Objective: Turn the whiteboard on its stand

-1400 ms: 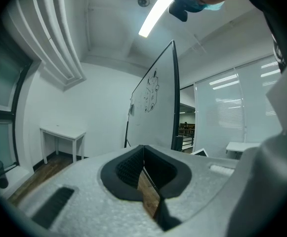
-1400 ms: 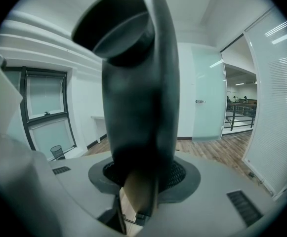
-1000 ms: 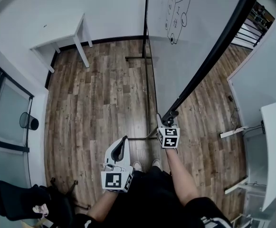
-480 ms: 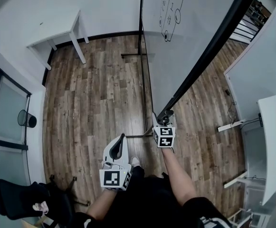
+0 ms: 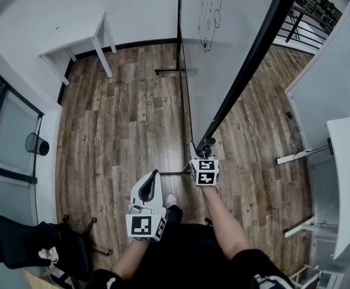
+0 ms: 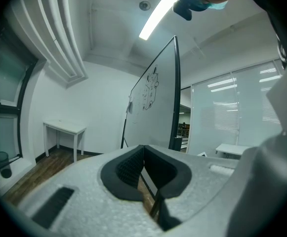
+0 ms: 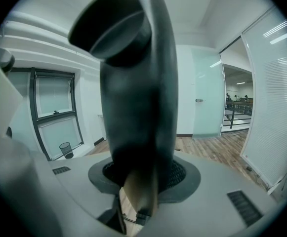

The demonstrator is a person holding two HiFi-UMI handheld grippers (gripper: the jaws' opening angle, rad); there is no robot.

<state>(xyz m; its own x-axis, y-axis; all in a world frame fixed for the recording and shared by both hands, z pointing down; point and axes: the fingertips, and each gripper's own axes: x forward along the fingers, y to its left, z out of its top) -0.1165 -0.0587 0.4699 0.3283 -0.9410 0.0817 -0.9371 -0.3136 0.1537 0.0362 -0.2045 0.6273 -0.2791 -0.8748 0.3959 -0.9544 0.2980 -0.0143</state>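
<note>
Low at our left, the left gripper (image 5: pixel 155 176) hangs level over the wooden floor (image 5: pixel 114 131), its jaws pressed together on nothing. Right of it, the whiteboard (image 5: pixel 223 59) stands on its black stand (image 5: pixel 173 71). Its white face carries a black marker drawing (image 5: pixel 211 11), and a black frame (image 5: pixel 249 65) runs along its near edge. Our right gripper (image 5: pixel 206 144), on an outstretched arm and tipped slightly downward, is clenched on that frame's near end.

right tool (image 5: pixel 205 149) on whiteboard (image 5: pixel 238 41) frame end, left tool (image 5: pixel 153 180) just beside, wooden floor (image 5: pixel 120 131)
</note>
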